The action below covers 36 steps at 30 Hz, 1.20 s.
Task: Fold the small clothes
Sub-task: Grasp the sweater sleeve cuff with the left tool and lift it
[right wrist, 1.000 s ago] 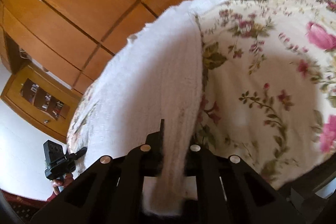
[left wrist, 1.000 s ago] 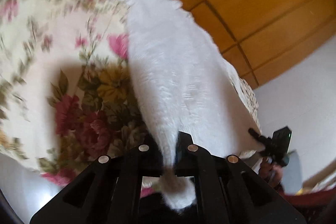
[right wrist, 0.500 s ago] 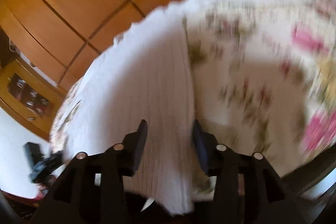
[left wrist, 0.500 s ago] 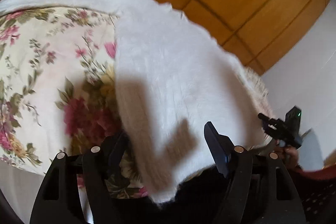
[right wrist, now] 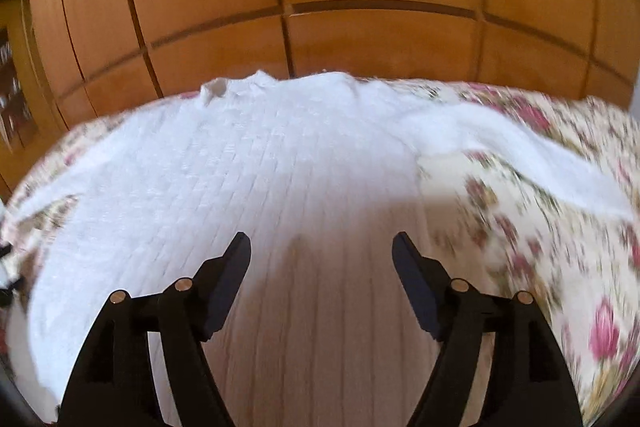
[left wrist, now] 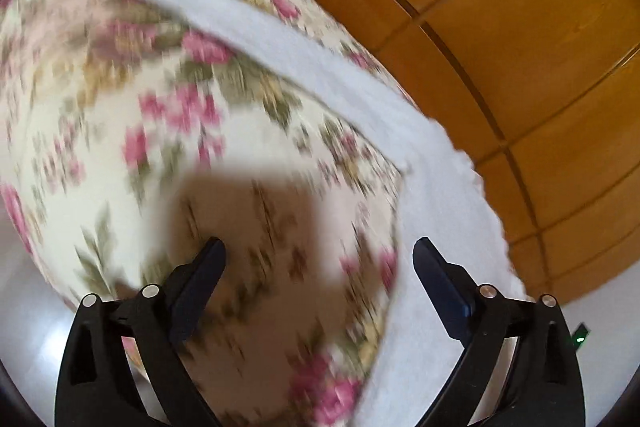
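Both tools, left tool (left wrist: 318, 253) and right tool (right wrist: 320, 247), hang released above the white knit sweater (right wrist: 248, 163) spread on the floral bedspread (left wrist: 120, 115), so a sleeve fold likely comes next, the outstretched sleeve (left wrist: 280, 39) showing longest in the left view.

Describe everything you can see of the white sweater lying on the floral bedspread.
The white sweater is a fuzzy ribbed knit, spread flat on the floral bedspread with its body toward the right wrist camera and its neckline at the far edge, near the wooden panels. One long sleeve stretches out across the spread. Both pairs of jaws stand open above it, holding nothing; the picture is blurred, so finer detail cannot be told.
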Available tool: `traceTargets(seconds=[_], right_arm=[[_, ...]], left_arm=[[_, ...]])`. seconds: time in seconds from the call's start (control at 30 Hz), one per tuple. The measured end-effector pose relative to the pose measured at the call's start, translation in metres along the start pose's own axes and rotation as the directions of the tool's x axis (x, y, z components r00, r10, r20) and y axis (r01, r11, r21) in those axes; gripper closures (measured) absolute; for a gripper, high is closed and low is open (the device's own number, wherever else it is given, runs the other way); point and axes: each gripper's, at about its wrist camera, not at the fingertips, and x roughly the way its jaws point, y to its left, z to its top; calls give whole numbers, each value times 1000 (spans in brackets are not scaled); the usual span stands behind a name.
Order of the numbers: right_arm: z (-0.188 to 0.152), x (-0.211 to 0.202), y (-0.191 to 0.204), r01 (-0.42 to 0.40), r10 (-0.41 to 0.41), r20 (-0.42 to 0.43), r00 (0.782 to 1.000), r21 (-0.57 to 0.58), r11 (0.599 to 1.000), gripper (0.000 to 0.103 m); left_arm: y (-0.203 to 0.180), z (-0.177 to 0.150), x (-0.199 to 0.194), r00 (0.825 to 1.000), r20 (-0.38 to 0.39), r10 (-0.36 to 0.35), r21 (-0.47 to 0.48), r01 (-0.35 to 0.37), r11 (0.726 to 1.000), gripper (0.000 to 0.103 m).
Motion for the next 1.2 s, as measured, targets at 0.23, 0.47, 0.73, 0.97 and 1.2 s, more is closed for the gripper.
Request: traceTargets(seconds=[0.23,0.47,0.73,0.97,1.2], right_arm=[[1,58,-4,100,-101,-70,992,-24,995,13],[-2,58,-12,80,-80,-76,994,3,997,10],[0,60,-7,96,-96,-87,992,-7,995,7],[1,62,-7,99,-100,-91,991,-8,995,6],[0,62,-7,100,-101,-91,991,-8,995,5]], left_arm=[[27,59,10,987,129,95,-81,-85,993,9],[87,112,13,976,195,92,-317,-26,948,10],[102,152,36,949,243,200,-278,-130,952,10],[112,168,52,960,172,222,-274,-170,946,95],[105,174,11,945,290,154,-239,-84,967,97]])
